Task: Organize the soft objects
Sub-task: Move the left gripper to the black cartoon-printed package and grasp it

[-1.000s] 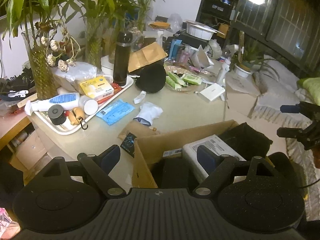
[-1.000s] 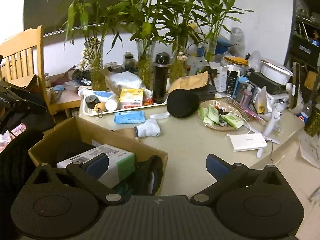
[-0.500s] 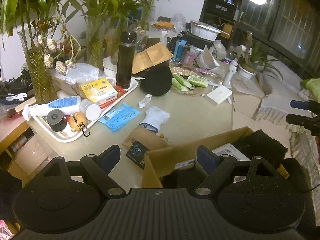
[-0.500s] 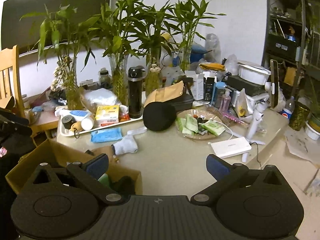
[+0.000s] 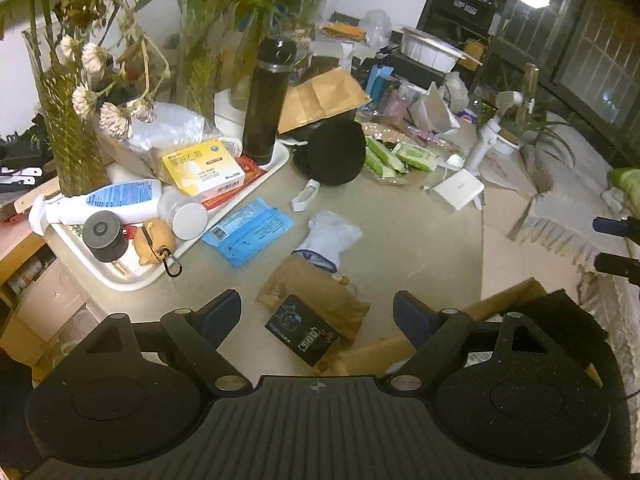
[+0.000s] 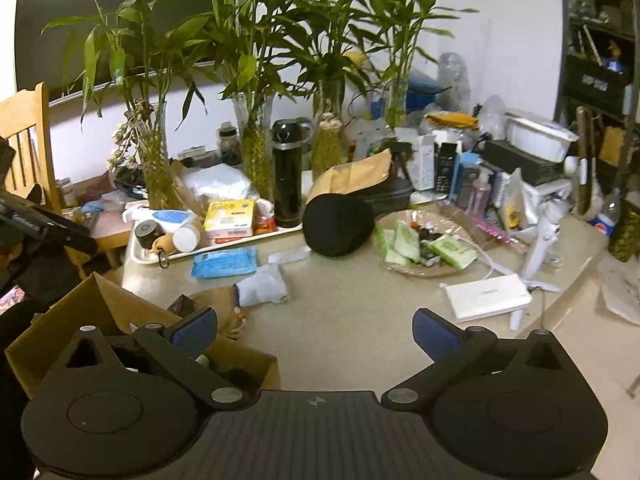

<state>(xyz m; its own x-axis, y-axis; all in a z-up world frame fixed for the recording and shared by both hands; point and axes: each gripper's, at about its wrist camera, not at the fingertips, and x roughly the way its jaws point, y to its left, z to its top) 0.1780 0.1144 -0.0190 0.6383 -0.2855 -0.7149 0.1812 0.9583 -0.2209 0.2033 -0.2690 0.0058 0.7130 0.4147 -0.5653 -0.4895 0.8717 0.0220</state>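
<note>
Your left gripper: jaws open, empty, over the table's near edge. Your right gripper: jaws open, empty. White sock: mid-table, just beyond a brown pouch. Black hat: farther back, beside the tray. Cardboard box: near left of your right gripper.

Both grippers: black speckled housing w/ round discs, silver screws, blue pads

I am seeing a beige table carrying a white tray, blue packet and white sock. A black hat and cardboard box are sitting on it too.
</note>
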